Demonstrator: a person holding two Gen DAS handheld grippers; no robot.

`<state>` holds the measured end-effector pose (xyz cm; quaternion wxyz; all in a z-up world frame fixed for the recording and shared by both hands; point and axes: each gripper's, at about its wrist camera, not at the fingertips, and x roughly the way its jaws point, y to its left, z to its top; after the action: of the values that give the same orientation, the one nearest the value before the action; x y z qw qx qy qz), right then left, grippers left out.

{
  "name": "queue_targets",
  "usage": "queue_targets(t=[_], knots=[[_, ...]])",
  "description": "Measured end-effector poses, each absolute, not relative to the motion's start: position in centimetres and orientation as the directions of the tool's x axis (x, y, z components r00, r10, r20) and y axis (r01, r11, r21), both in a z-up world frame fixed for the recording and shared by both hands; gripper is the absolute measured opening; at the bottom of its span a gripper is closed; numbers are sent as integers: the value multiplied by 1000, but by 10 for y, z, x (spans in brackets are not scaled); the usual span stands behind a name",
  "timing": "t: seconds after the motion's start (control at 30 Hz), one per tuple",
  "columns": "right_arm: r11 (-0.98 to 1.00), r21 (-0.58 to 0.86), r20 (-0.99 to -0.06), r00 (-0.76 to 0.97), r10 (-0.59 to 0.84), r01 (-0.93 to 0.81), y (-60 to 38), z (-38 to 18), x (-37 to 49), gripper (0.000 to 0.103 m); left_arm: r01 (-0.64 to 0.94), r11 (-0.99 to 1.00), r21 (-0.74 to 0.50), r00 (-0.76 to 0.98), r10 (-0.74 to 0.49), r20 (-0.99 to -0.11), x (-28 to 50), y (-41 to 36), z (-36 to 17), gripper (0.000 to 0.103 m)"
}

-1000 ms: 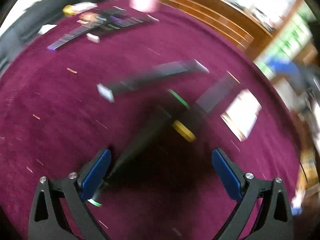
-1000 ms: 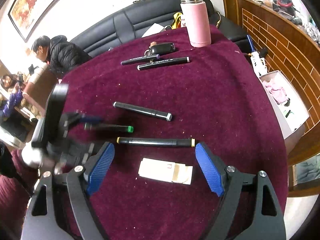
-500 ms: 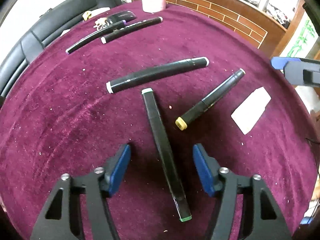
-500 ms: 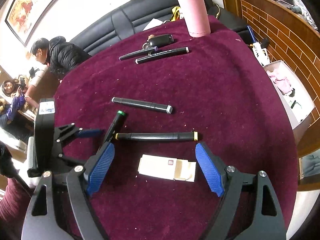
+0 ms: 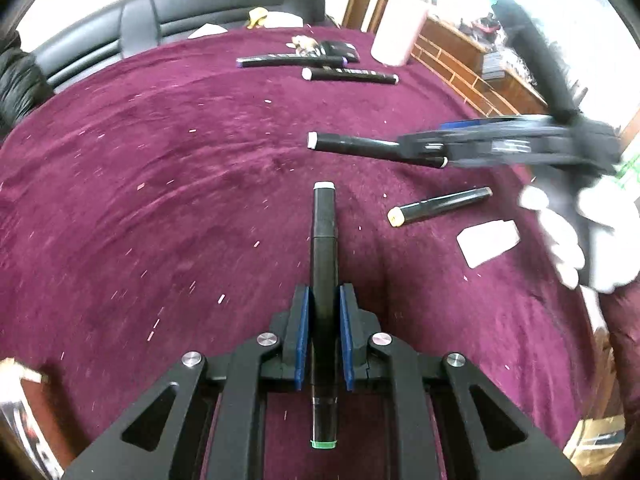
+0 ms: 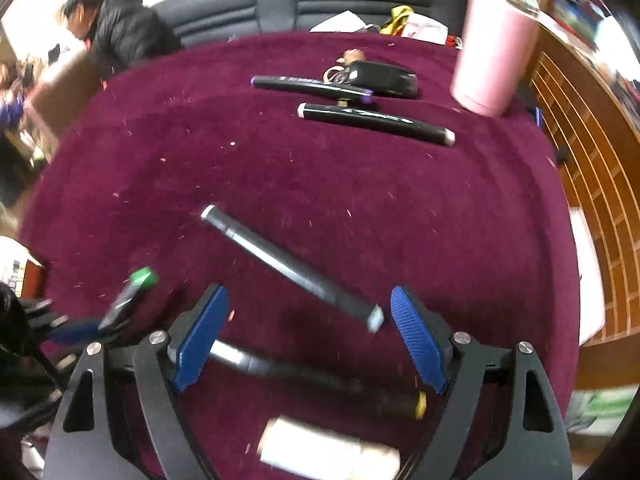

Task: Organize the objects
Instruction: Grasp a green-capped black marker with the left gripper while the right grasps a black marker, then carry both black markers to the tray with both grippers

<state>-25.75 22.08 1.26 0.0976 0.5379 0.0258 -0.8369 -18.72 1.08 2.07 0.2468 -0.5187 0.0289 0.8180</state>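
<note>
The green-capped marker [image 5: 324,280] is now pinched mid-barrel between the blue pads of the left gripper [image 5: 324,340], pointing straight ahead, white end forward, green end back toward the camera. 0.5 s ago that gripper stood spread with the marker lying loose between its fingers; now the jaws are pressed onto it. In the right wrist view the green end [image 6: 142,278] shows tilted up at left, so the marker looks lifted or lifting off the maroon tablecloth [image 5: 160,200], though contact is hard to judge. Grasp step looks done; carry and placement are left.

The right gripper [image 6: 308,336] is spread wide, holding nothing. It has moved forward: 0.5 s ago it sat back over the white card, now its fingers bracket the near end of the white-capped marker [image 6: 288,264], which lies diagonally on the cloth. Likely the next pick, not yet closed. The frame is motion-blurred.

The yellow-capped marker [image 5: 438,205] and the white card [image 5: 488,242] lie unmoved just beside it. At the far edge 2 markers, 1 purple-capped [image 6: 312,86] and 1 white-capped [image 6: 376,123], lie roughly parallel beside a key fob [image 6: 384,79] and a pink bottle [image 6: 494,64], unchanged. That pair probably marks the gathering spot.
</note>
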Motion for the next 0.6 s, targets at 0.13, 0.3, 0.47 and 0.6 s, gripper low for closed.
queue_targets(t=[0.13, 0.3, 0.47, 0.6], knots=[[-976, 38, -921, -371, -118, 216, 208, -2, -278, 73, -409, -878, -248, -360, 405, -841, -177, -4, 32, 11], [-974, -19, -928, -366, -68, 227, 199, -11, -280, 61, -381, -880, -282, -392, 430, -813, -159, -24, 45, 11], [-978, -23, -933, -355, -54, 208, 196, -6, -273, 12, -365, -885, -290, -424, 435, -795, -146, -37, 51, 11], [-985, -3, -929, -365, -61, 172, 198, 5, -260, 12, -349, -887, -304, -436, 440, -785, -135, -47, 53, 11]])
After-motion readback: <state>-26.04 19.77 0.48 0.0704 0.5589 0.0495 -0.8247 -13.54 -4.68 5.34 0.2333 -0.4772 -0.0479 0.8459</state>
